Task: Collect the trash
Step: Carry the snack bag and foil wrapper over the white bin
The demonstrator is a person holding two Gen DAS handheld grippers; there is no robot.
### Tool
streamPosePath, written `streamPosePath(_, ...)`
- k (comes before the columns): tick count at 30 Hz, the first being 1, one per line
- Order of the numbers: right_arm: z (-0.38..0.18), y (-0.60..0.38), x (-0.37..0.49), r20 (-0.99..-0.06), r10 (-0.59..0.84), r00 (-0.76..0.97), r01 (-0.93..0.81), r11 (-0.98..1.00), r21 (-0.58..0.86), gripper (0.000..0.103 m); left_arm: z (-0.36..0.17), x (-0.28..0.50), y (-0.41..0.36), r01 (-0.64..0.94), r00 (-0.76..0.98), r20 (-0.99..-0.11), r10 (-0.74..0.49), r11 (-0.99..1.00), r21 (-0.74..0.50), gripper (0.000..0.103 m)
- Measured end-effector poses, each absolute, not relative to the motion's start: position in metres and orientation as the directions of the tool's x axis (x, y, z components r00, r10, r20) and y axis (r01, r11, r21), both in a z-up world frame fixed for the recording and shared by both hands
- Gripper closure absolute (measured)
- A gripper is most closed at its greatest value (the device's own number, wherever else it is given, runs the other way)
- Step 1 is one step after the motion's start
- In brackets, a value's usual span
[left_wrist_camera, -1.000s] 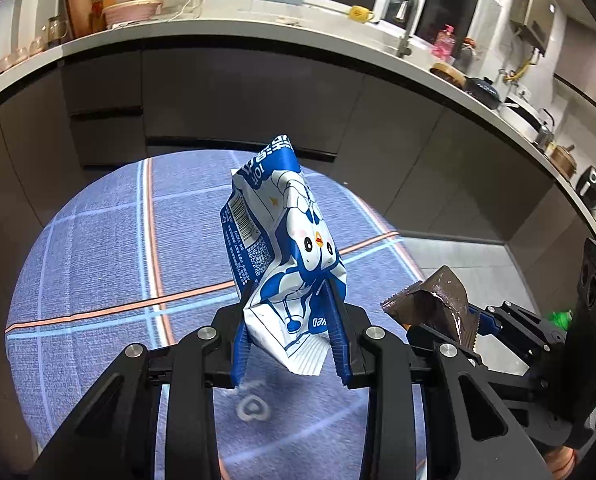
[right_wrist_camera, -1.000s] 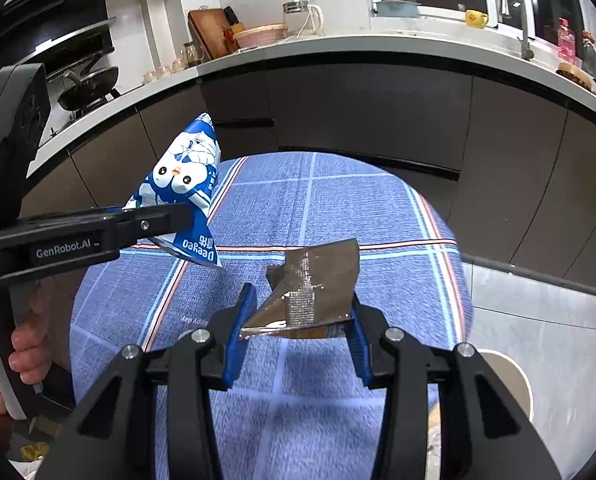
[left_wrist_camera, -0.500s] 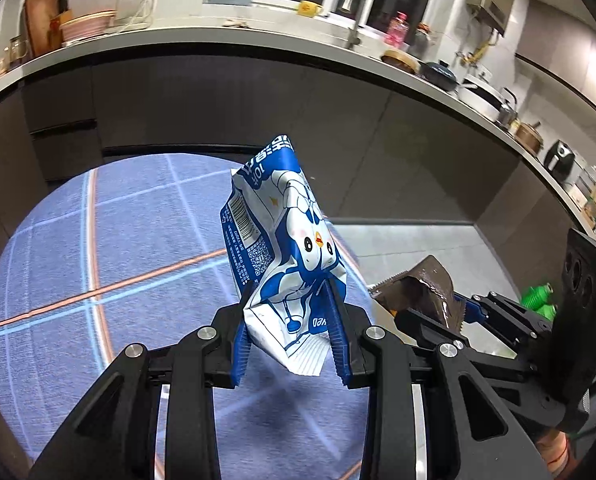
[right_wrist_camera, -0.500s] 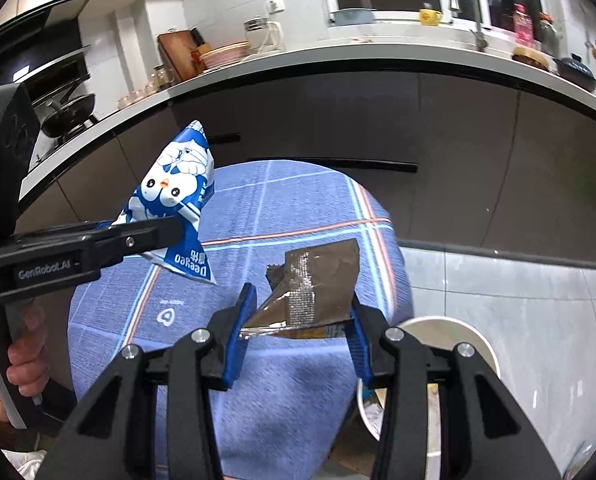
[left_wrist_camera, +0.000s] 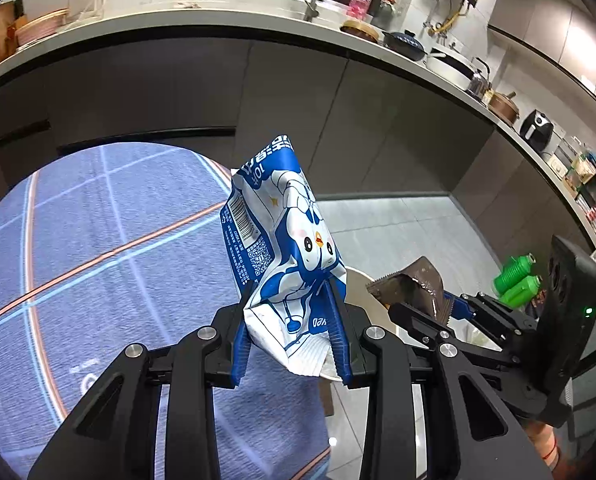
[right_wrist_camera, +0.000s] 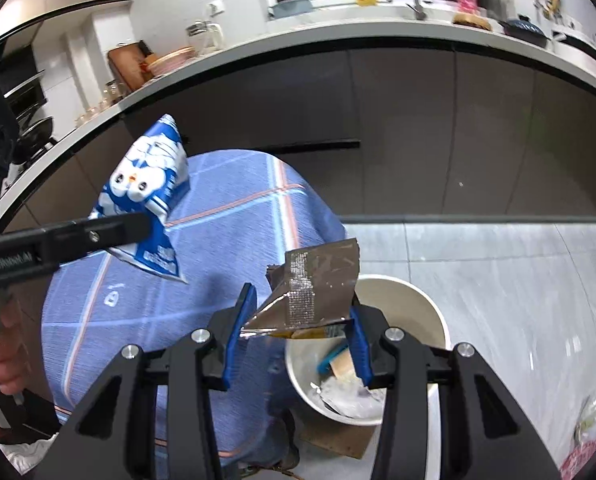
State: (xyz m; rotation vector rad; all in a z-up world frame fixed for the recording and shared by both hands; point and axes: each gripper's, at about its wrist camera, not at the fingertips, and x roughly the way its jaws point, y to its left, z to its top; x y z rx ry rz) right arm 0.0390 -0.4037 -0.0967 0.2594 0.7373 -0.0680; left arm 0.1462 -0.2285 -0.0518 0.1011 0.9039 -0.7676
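My left gripper [left_wrist_camera: 291,344] is shut on a blue and white snack bag [left_wrist_camera: 281,248] with a cartoon penguin, which stands upright between the blue pads. The same bag [right_wrist_camera: 147,188] shows in the right wrist view at upper left, pinched by the left gripper's black finger. My right gripper [right_wrist_camera: 300,334] is shut on a crumpled silver and brown foil wrapper [right_wrist_camera: 318,280], seen also from the left as the wrapper [left_wrist_camera: 414,282]. Just below and right of the wrapper stands a white trash bin [right_wrist_camera: 418,300] on the floor, with several scraps inside.
A round table with a blue checked cloth [left_wrist_camera: 97,260] lies to the left, its edge next to the bin. Grey floor tiles [right_wrist_camera: 518,280] spread to the right. Dark cabinets under a cluttered white counter [left_wrist_camera: 217,12] run behind. Green bottles [left_wrist_camera: 516,278] stand at right. A hand [right_wrist_camera: 1,356] holds the left gripper.
Both grippers have swung to the right off the table, each still holding its piece. The white bin and floor have come into view under the right gripper.
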Motion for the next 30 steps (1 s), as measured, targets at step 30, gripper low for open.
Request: streamPosePath(30,-0.212,-0.465,0.037,-0.788,0.052,0.613,0.292,0.912,0.288,0.059,-0.147,0.151,-0.347,0.756,0.167,-0.865,-0.473,0.625,-0.196,0.068)
